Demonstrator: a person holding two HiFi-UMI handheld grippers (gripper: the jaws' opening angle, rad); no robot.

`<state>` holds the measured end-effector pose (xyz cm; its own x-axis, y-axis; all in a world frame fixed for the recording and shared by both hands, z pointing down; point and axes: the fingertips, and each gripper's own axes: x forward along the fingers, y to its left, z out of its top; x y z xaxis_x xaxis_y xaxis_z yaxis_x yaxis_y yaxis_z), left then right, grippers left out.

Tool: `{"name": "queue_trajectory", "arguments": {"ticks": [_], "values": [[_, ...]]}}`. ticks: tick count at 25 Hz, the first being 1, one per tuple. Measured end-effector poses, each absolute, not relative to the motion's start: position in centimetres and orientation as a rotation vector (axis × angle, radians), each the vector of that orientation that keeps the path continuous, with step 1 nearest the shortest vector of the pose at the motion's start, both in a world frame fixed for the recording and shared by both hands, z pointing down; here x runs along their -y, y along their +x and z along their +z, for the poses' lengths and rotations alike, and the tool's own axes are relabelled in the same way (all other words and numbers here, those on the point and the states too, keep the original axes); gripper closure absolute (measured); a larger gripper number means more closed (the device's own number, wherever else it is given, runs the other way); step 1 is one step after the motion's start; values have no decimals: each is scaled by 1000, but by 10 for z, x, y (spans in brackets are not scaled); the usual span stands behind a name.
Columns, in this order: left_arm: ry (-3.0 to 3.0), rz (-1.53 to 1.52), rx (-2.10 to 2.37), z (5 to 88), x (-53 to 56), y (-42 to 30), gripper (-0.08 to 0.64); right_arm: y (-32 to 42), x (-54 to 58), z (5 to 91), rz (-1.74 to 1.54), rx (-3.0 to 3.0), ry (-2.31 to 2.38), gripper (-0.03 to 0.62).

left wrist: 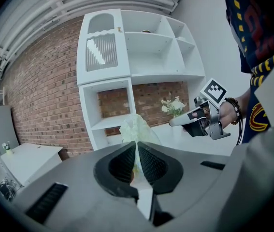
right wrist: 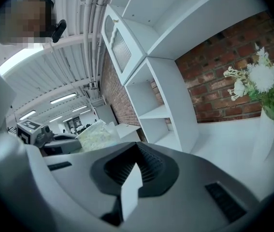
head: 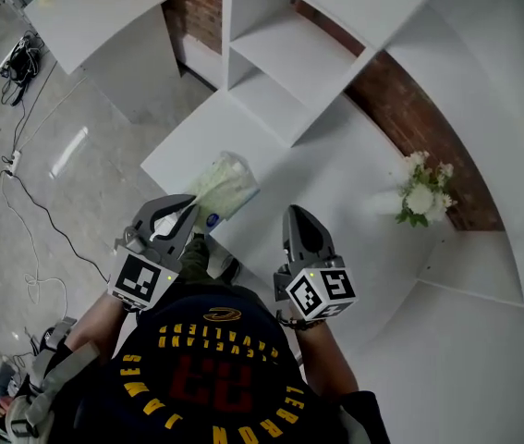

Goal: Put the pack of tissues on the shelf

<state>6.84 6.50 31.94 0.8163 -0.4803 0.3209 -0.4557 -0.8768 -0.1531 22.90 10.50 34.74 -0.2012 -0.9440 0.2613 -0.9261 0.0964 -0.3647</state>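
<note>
Yellow capitals on the person's dark jersey [head: 215, 363], seen upside down from the head view, read "CLEVELAND CAVALIERS" in an arc and "LEBRON JAMES" along the lower edge, with a red "23" between them. Each gripper carries a cube with a black-and-white square marker [head: 141, 280] and no words. The pack of tissues [head: 225, 185] is pale green and white in a clear crinkled wrapper with a small blue spot near the held end; no print on it can be read. The left gripper [head: 190, 209] has its jaws pinched together on the wrapper's thin edge, so the pack sticks out ahead of it over the near corner of the white counter [head: 335, 183], outside every compartment of the shelf [head: 289, 58]. The right gripper [head: 297, 213] is just beside it with jaws closed and nothing between them. The counter is smooth and white; white flowers [head: 421, 192] stand on it against a red brick wall [head: 409, 109]. The white shelf unit's open compartments hold nothing that can be made out. Left of it is a glossy grey floor [head: 77, 146] with dark cables [head: 21, 188] trailing across, and a white table [head: 95, 12] beyond
</note>
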Motion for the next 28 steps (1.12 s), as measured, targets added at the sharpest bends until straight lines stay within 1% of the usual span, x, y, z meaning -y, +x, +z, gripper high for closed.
{"name": "queue_trajectory", "arguments": {"ticks": [6,14,21,28], "values": [[-2919,-578,-783,343,-22,61,554,224,-78,356,-750,-2282,-1993,584],[-2916,-558,-765,368,39,71,554,212,-34,361,-781,-2274,-2056,585],[-2956,-558,-680,403,72,102,554,216,-7,370,-822,-2284,-2129,584],[-2930,-561,-613,420,102,128,554,223,16,384,-857,-2268,-2191,586]]}}
